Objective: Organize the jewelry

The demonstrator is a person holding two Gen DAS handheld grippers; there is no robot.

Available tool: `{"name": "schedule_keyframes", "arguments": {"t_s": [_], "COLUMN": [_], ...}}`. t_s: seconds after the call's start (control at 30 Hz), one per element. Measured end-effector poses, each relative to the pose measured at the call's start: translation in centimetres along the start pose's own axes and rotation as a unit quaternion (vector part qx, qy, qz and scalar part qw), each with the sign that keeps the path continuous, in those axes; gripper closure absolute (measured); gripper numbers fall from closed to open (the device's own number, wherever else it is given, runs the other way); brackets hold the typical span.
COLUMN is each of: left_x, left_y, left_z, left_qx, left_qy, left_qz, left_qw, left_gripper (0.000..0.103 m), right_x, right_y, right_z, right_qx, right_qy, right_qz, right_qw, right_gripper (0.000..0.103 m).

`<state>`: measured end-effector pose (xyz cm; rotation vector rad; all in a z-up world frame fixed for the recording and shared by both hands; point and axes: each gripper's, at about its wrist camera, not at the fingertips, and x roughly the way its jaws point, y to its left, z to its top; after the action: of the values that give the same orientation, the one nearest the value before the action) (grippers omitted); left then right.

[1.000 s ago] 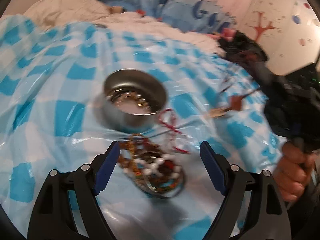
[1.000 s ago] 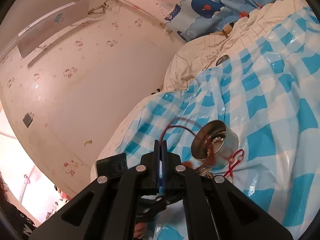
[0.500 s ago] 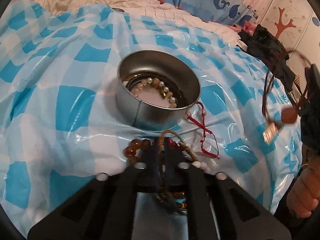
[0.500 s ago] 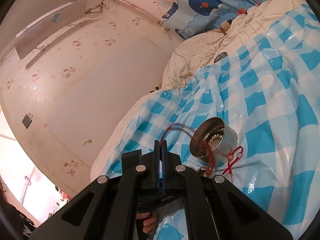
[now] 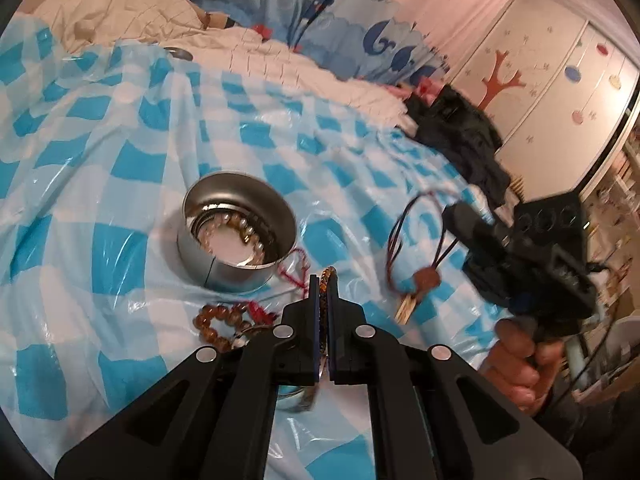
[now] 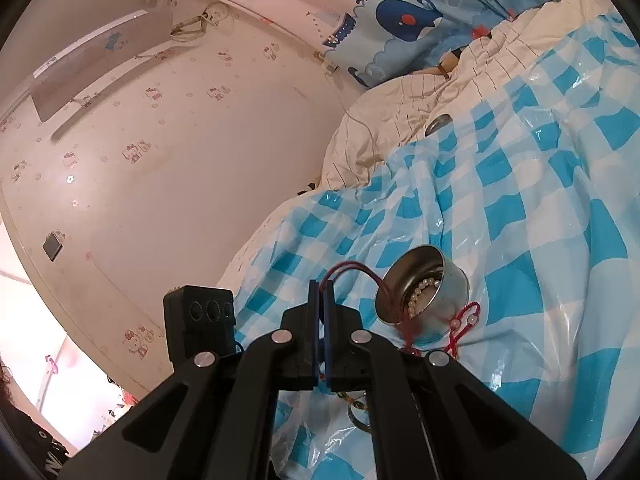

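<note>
The left gripper (image 5: 324, 292) is closed on a thin multicoloured bracelet (image 5: 329, 276), which sticks out above its tips. The grip is only on a narrow edge, so the bracelet may slip out before it reaches the round metal tin (image 5: 238, 236), or it may catch the red knotted cord (image 5: 298, 268) that lies against the tin and drag it along. Just beside the gripper, on the sheet, rests an amber bead bracelet (image 5: 216, 322), and a silver ring-shaped piece (image 5: 298, 398) is partly hidden under the jaws. These loose pieces can roll on the slippery plastic if the sheet is pushed.

The right gripper (image 6: 320, 300) is closed on a dark red cord necklace (image 5: 400, 248), whose brown pendant (image 5: 426, 280) hangs free in the air. It can swing and tangle with the other bracelet if both hands come to the tin together.

The tin already holds a pearl bracelet (image 5: 244, 228). It stands on a blue and white checkered plastic sheet (image 5: 120, 168) spread over a bed, wrinkled and soft, so the tin may tip. Farther away lie a cream quilt (image 5: 120, 12) and dark clothing (image 5: 460, 136); behind are a whale curtain (image 6: 404, 16) and a pale wall (image 6: 160, 140) with small prints.
</note>
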<state>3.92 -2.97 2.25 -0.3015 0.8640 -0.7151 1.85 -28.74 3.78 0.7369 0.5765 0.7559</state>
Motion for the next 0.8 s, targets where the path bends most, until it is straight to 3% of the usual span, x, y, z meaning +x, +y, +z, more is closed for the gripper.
{"name": "schedule_keyframes", "arguments": {"t_s": [0.07, 0.47, 0.57, 0.7, 0.8], "left_x": [-0.5, 1.4, 2.8, 5.8, 6.2], "left_y": [0.1, 0.4, 1.7, 4.0, 4.7], "left_z": [0.4, 3.9, 4.7, 4.7, 4.4], "left_qx": [-0.007, -0.039, -0.065, -0.086, -0.104], "left_qy": [-0.012, -0.068, -0.082, -0.049, -0.036], "left_qz": [-0.011, 0.004, 0.03, 0.146, 0.153], "left_qw": [0.9998, 0.9969, 0.994, 0.9843, 0.9821], "left_gripper": [0.101, 0.101, 0.101, 0.092, 0.078], "right_x": [-0.1, -0.3, -0.3, 0.6, 1.9], "right_y": [0.1, 0.1, -0.1, -0.4, -0.7], "right_z": [0.1, 0.7, 0.8, 1.1, 1.8], "right_qx": [0.0, -0.001, 0.001, 0.0, 0.001], "right_qy": [-0.001, -0.008, -0.008, -0.003, 0.004], "right_qz": [0.0, -0.007, -0.008, -0.016, -0.022], "right_qw": [1.0, 1.0, 1.0, 1.0, 1.0], "right_gripper": [0.101, 0.101, 0.101, 0.101, 0.101]}}
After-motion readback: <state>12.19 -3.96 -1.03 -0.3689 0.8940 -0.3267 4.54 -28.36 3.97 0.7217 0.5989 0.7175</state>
